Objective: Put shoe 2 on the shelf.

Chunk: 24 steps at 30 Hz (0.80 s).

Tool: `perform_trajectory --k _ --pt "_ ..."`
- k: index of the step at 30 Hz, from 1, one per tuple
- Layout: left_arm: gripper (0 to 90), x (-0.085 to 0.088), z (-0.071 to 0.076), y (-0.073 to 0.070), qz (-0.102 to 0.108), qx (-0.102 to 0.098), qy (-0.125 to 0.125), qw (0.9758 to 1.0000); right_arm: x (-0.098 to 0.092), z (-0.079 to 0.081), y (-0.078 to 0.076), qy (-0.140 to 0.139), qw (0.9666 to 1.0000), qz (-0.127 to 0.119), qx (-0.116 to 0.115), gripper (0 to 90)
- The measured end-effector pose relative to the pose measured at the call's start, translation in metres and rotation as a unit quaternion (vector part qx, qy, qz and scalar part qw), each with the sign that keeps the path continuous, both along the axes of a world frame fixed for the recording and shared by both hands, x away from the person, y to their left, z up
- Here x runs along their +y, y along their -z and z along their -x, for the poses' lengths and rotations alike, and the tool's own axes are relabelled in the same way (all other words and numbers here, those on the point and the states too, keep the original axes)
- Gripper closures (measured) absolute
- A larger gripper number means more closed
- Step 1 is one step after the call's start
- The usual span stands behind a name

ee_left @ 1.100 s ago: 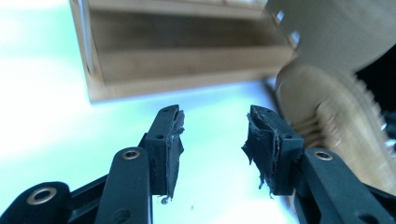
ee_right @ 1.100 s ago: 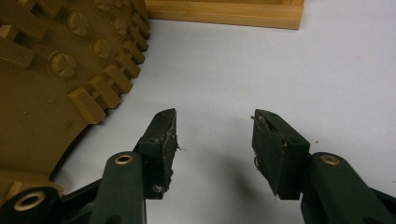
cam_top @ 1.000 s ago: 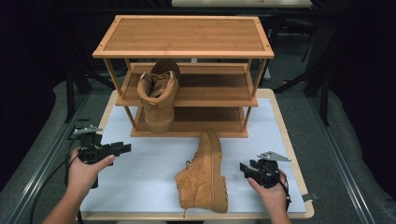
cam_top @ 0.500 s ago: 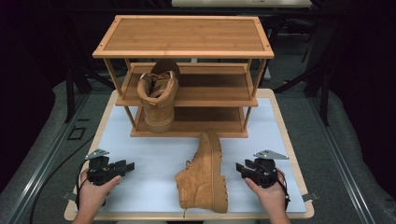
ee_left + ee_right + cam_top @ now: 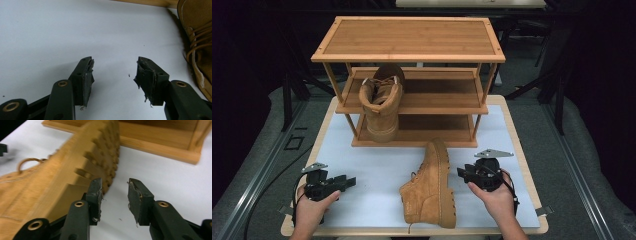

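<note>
A tan boot (image 5: 432, 187) lies on its side on the white bench (image 5: 377, 170), toe toward the wooden shoe rack (image 5: 409, 75) and its lugged sole facing the person's right. A second tan boot (image 5: 382, 102) stands upright at the left of the rack, its sole on the lowest shelf and its laced shaft rising past the middle shelf.

The right gripper (image 5: 463, 173) is held in the right hand (image 5: 494, 192) just beside the lying boot's sole, near its heel end. In the right gripper view its jaws are spread with nothing between them, the left jaw close against the sole's tread (image 5: 100, 167).

The left gripper (image 5: 348, 182), held in the left hand (image 5: 312, 205), hangs over bare bench well apart from the lying boot, pointing toward it. Its jaws are likewise spread and empty, with worn pads (image 5: 88, 77).
</note>
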<state>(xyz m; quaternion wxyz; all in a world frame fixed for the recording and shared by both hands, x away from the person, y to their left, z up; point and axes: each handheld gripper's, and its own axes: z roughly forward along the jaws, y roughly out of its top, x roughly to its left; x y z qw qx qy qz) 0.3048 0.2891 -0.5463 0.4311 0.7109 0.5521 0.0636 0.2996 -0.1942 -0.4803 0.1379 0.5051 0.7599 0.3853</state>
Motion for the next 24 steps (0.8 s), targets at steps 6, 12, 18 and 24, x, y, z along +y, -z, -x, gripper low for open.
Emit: perform_trajectory --k 6,12,18,24 --pt "46.3 0.000 -0.001 0.002 0.003 0.004 -0.001 1.0000 0.030 0.008 -0.020 -0.054 0.9981 -0.021 -0.021 69.4" --pt "46.2 -0.001 -0.001 0.003 0.003 0.007 0.003 1.0000 0.058 0.011 -0.013 -0.089 0.9955 0.012 -0.030 80.7" --pt "46.2 0.000 -0.001 0.003 0.003 0.007 0.004 1.0000 0.043 0.008 -0.009 -0.074 0.9966 -0.011 -0.033 90.0" --pt "46.0 -0.001 -0.001 0.004 0.006 0.008 0.002 0.9999 0.017 0.005 0.002 -0.005 0.9988 0.041 -0.026 88.1"
